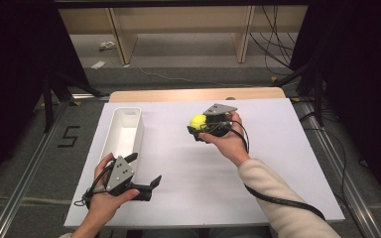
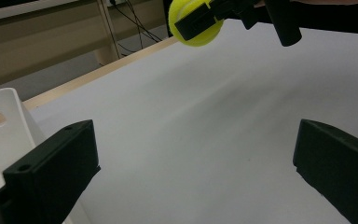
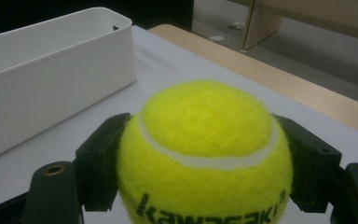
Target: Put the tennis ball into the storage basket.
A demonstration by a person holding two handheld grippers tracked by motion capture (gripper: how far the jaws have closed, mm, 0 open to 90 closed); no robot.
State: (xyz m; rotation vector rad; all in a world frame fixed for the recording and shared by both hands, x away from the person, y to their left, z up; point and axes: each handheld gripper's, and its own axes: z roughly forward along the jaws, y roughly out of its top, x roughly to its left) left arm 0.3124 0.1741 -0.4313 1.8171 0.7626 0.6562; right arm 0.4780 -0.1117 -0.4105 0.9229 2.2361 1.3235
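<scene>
A yellow tennis ball (image 1: 197, 121) marked "kawasaki" (image 3: 205, 149) is held above the white table top (image 1: 268, 173), just right of centre. My right gripper (image 1: 199, 125) is shut on it, one black jaw pressed against each side (image 3: 204, 163). The left gripper view shows the ball (image 2: 203, 40) and the right gripper (image 2: 205, 18) at its top edge. My left gripper (image 1: 146, 168) hovers low near the table's front left, jaws wide open with nothing between them (image 2: 196, 163). It stands next to the near end of the white bin (image 1: 140, 130).
The long white bin (image 3: 51, 88) lies lengthwise along the table's left side and looks empty (image 2: 4, 126). A wooden strip (image 1: 193, 94) runs along the table's far edge. Beyond it are floor, cables and a wooden shelf frame.
</scene>
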